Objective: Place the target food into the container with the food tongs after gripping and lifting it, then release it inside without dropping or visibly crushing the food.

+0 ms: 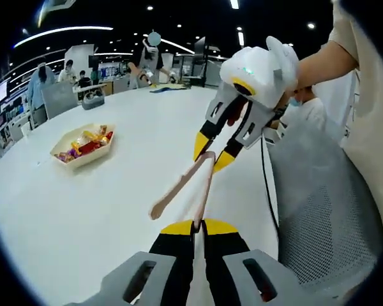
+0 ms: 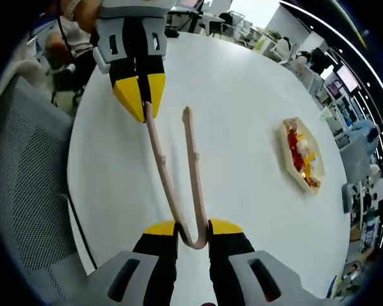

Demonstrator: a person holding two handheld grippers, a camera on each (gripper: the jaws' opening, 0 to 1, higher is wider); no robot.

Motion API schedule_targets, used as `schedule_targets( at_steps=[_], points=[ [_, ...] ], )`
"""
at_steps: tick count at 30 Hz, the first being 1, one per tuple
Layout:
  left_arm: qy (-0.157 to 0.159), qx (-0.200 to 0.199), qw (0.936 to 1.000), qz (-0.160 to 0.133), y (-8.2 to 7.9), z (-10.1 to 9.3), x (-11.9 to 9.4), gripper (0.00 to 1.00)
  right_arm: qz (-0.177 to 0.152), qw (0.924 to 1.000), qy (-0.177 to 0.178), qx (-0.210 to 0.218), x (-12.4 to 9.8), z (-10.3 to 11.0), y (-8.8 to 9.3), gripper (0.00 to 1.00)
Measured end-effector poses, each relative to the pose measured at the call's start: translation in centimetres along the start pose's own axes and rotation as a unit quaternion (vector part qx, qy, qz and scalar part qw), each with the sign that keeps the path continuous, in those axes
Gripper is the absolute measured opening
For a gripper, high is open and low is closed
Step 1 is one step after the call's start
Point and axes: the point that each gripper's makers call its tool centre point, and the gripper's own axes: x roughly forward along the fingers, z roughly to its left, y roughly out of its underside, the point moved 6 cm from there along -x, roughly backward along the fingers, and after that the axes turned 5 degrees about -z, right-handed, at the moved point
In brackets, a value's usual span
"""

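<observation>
Both grippers on tongs

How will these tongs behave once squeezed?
The tongs look thin and springy: likely bending easily, reopening when released. Held only at the bend by the right gripper and one arm tip by the left gripper, they may twist.

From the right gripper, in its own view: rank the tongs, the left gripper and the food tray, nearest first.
1. Tongs: their bend sits between the right gripper's jaws, arms pointing away.
2. Left gripper: ahead, upper left, jaws closed on the tip of one tong arm.
3. Food tray: farthest, off to the right on the white table.
</observation>
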Motion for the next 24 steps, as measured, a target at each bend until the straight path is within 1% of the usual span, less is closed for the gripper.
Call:
schedule_targets(
  at_steps=[6,12,15,18,22,24],
  points=[
    [0.003,-0.007,0.9999,0.008,0.5,0.4,0.9,0.01,0.015,0.9998,-0.006,-0.010,0.8,-0.6,0.6,0.17],
    [0.002,-0.006,0.9998,0.017,0.9,0.5,1.2,0.01,0.019,0.9997,-0.012,-0.013,1.4,-0.3,0.8,0.17],
    [0.002,-0.009,0.9997,0.022,1.5,0.5,1.5,0.01,0.026,0.9994,-0.018,-0.016,1.6,-0.2,0.9,0.17],
    [0.004,-0.010,0.9996,0.028,1.9,0.4,1.8,0.01,0.037,0.9986,-0.025,-0.028,2.1,-0.1,1.0,0.17],
    [0.007,-0.010,0.9993,0.034,2.3,0.2,2.0,0.01,0.045,0.9979,-0.030,-0.037,2.2,-0.3,0.9,0.17],
    [0.007,-0.013,0.9992,0.037,2.8,0.3,2.2,0.01,0.047,0.9975,-0.032,-0.040,2.3,-0.3,0.9,0.17]
  ],
)
